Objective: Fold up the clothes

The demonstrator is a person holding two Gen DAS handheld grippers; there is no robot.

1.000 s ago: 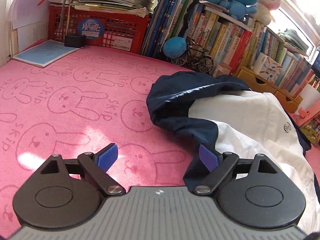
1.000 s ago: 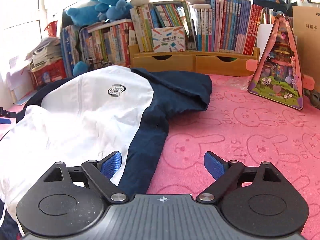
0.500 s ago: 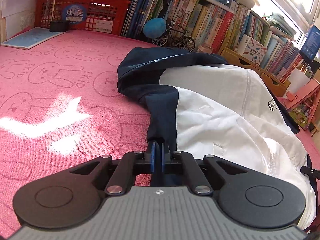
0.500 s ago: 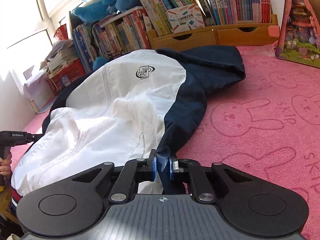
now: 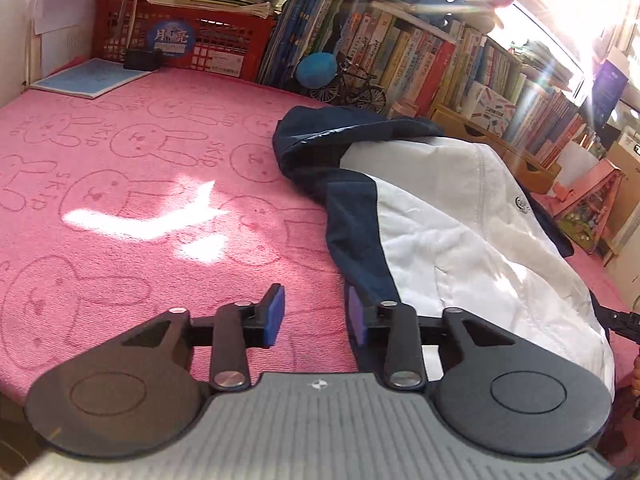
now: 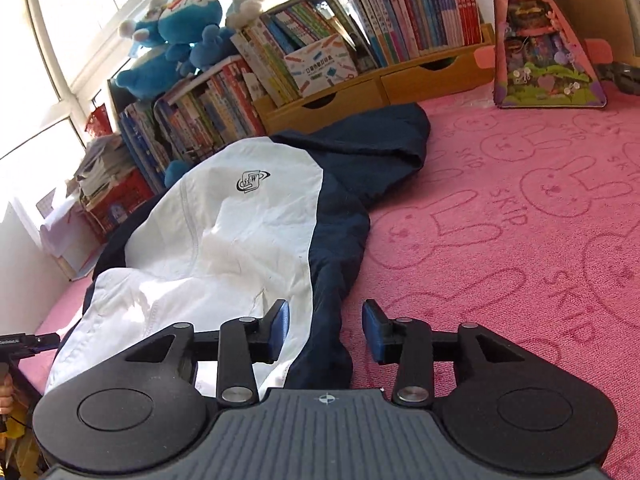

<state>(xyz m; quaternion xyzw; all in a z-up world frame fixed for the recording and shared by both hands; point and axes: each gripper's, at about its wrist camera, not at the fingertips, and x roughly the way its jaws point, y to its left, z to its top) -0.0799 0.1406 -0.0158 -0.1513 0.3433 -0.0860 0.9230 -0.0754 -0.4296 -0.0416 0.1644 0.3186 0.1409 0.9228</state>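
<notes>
A white and navy jacket (image 5: 460, 232) lies spread on the pink bunny-print cloth (image 5: 140, 184), its logo side up. My left gripper (image 5: 316, 314) is open at the jacket's near left corner; its right pad (image 5: 356, 316) touches the navy side panel, and only pink cloth shows between the fingers. In the right wrist view the jacket (image 6: 224, 248) fills the left half. My right gripper (image 6: 327, 330) is open over the near right corner, with the navy hem lying under the gap between its fingers. Both navy sleeves are folded at the far end.
Rows of books (image 6: 400, 28) and wooden drawers (image 6: 432, 80) line the far edge. A red crate (image 5: 184, 44), a blue booklet (image 5: 92, 78) and a toy bicycle (image 5: 356, 88) stand at the far left. A pink triangular toy house (image 6: 544, 40) is at the far right.
Half a second ago both grippers were shut on the jacket's navy hem. Both have now opened and let it go, and the jacket lies flat.
</notes>
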